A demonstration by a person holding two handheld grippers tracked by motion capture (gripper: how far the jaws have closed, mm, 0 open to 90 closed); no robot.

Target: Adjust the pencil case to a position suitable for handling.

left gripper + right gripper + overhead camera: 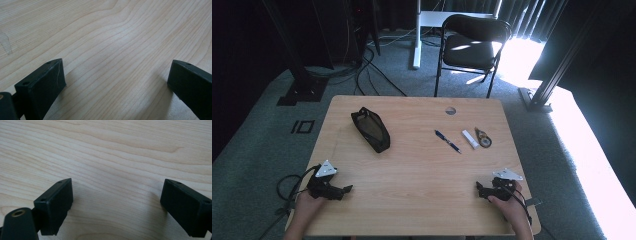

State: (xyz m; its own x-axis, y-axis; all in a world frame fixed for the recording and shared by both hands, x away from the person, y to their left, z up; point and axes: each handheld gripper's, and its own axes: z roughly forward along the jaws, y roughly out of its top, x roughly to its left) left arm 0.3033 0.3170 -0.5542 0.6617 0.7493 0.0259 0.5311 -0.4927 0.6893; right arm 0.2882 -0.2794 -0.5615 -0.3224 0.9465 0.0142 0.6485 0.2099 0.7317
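Both grippers are parked at the near edge of the wooden table (412,165), jaws spread wide with nothing between them. The left gripper (346,190) sits near-left, the right gripper (479,187) near-right, and each gripper view looks down on bare wood grain. The stuff to work with is further back: a black mesh pencil pouch (370,129) at far left, then a blue pen (447,141), a small white eraser-like stick (470,139) and a roll of tape (483,138) lined up on the right, all well apart from the grippers.

My guess is the step is the first reach. I'd send the right one to the pen, jaws square across the barrel at the middle so it doesn't pivot, and come down slowly, since it lies flat on the wood.
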